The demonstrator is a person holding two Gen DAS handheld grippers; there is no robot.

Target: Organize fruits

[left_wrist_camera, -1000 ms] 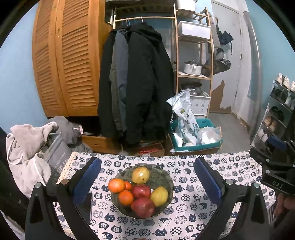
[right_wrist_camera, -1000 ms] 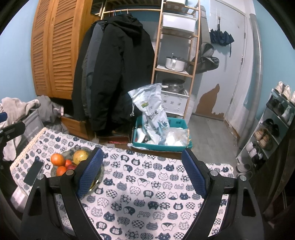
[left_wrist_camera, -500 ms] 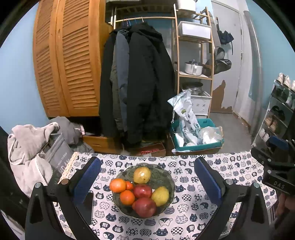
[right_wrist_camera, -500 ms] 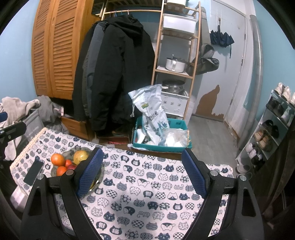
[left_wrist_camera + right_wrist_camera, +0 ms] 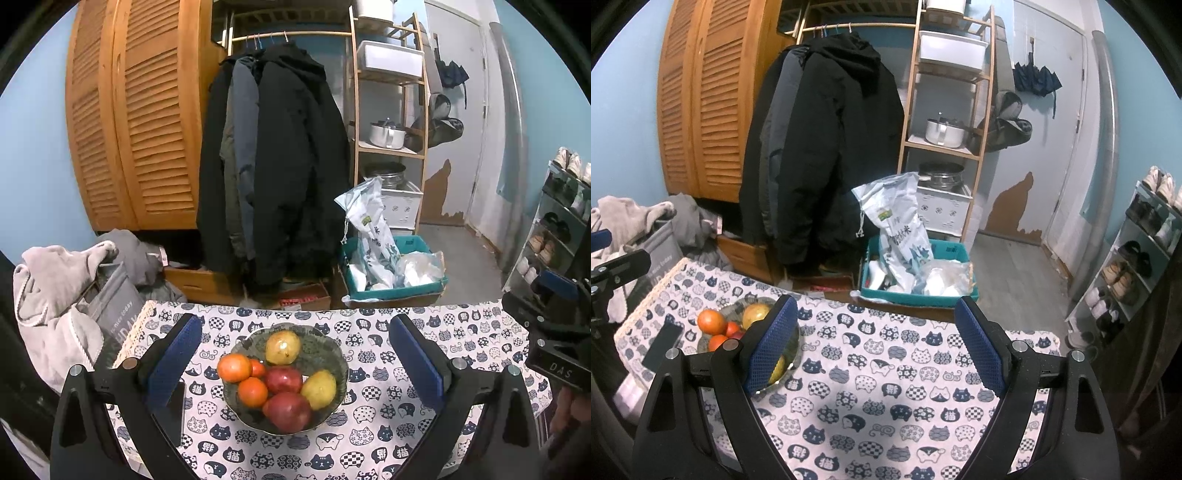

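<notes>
A shallow, dark green glazed bowl [image 5: 334, 354] with a wavy rim sits on the desk [image 5: 373, 435], which is draped in a white cloth printed with navy cat faces in checks, dots and waves. The bowl holds the fruit in a loose heap: a round, glossy orange [image 5: 234, 367] at the left rim, a second orange [image 5: 252, 392] nearer the camera, a small red-orange fruit [image 5: 257, 368] wedged between them, a yellow-green apple [image 5: 283, 347] at the far side, a dark red apple [image 5: 283, 379] in the middle, a larger dark red apple [image 5: 288, 412] at the near rim, and a matt yellow fruit [image 5: 319, 389] on the right, touching both red ones.

The left tongs [image 5: 294, 365] hang above the bowl with their jaws wide apart, one blue mesh-textured pad on each side of it; nothing is between the pads but air. A flat black phone [image 5: 173, 413] lies on the cloth just left of the bowl, partly behind the left finger.

The right tongs [image 5: 877, 347] are likewise spread open and empty, pointing at a bare stretch of cloth to the right of the bowl [image 5: 738, 306], whose near side is hidden behind the left pad. The phone [image 5: 663, 345] shows there as a dark slab near the cloth's left edge.

Behind the desk hang bulky black coats [image 5: 280, 166], beside slatted wooden doors [image 5: 136, 122], and a teal crate [image 5: 391, 291] of crumpled plastic bags stands on the floor.
</notes>
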